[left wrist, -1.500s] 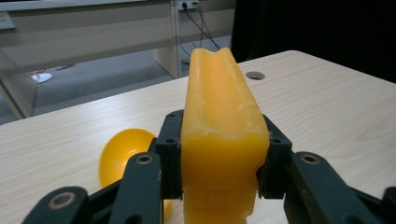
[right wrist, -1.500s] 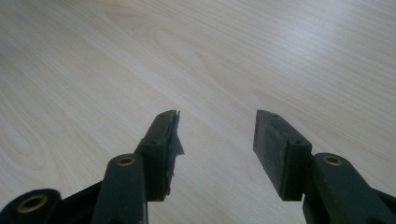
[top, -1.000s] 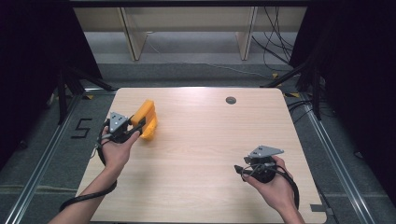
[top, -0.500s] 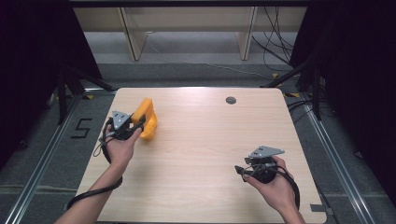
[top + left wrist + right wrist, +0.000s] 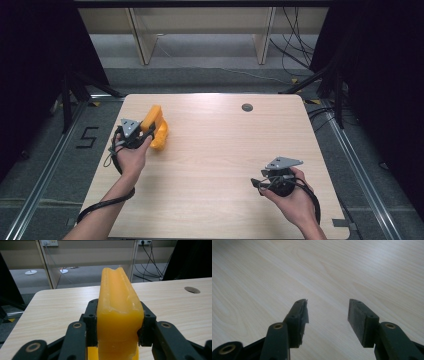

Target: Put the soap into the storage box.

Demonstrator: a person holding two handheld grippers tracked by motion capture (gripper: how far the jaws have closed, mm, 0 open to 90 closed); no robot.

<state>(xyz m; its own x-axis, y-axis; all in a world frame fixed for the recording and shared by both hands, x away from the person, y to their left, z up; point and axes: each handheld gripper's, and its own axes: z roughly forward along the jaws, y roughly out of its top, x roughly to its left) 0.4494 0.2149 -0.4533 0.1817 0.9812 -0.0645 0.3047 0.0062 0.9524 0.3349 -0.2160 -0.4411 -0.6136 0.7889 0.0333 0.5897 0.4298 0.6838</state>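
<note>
Left gripper at table's 10 o'clock, jaws clamped on orange block. Right gripper at 4 o'clock, jaws apart, nothing held.

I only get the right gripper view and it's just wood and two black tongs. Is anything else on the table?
Observer: Yes. A yellow-orange block sits near the table's far left part.
Operator: Is somebody holding it?
Observer: The left tongs are shut on it, one pad pressed to each side.
Operator: Are my tongs near it?
Observer: No. The right tongs are at the near right, apart from the block, open with nothing between them.
Operator: Anything else up there?
Observer: A small dark round spot lies near the far edge; I cannot tell what it is.
</note>
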